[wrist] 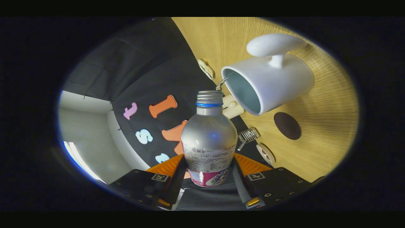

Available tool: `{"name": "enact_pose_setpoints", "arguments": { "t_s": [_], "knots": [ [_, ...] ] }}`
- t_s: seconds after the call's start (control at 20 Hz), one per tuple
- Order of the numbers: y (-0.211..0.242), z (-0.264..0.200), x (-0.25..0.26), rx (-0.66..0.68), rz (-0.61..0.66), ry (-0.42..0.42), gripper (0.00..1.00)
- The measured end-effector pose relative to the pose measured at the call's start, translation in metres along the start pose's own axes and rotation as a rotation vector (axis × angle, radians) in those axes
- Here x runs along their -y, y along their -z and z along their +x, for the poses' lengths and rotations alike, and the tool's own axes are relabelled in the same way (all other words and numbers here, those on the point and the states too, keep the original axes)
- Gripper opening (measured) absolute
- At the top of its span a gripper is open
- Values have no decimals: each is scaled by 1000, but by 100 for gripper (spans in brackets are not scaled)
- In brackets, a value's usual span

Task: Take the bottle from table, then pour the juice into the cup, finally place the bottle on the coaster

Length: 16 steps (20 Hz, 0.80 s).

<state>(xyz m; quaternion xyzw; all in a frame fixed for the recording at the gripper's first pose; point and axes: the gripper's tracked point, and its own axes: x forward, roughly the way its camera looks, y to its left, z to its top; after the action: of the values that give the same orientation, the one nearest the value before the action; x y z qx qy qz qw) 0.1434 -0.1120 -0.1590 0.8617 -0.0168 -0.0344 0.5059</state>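
My gripper (209, 169) is shut on a silver bottle (208, 139) with a white and pink label, one finger pressed to each side of its lower body. The whole view is rolled over, so the bottle is tipped toward the table. Its open threaded mouth (209, 94) has a blue ring under it and sits just beside the rim of a white cup (269, 84). The cup stands on the wooden table (322, 104), its pale inside facing the bottle's mouth. No liquid can be seen leaving the bottle. A dark round coaster (287, 125) lies on the table near the cup.
Small things line the table's edge by the booth wall: a cream clip-like piece (233, 107), a small wire basket (249, 135), a flat oval piece (205, 68) and a round white item (265, 153). The wall rises just beyond them.
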Motion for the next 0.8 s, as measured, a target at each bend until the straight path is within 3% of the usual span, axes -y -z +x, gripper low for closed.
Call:
{"name": "enact_pose_setpoints", "arguments": {
  "t_s": [0.8],
  "knots": [
    [27,-2,-20,-24,75,-59,74]
  ]
}}
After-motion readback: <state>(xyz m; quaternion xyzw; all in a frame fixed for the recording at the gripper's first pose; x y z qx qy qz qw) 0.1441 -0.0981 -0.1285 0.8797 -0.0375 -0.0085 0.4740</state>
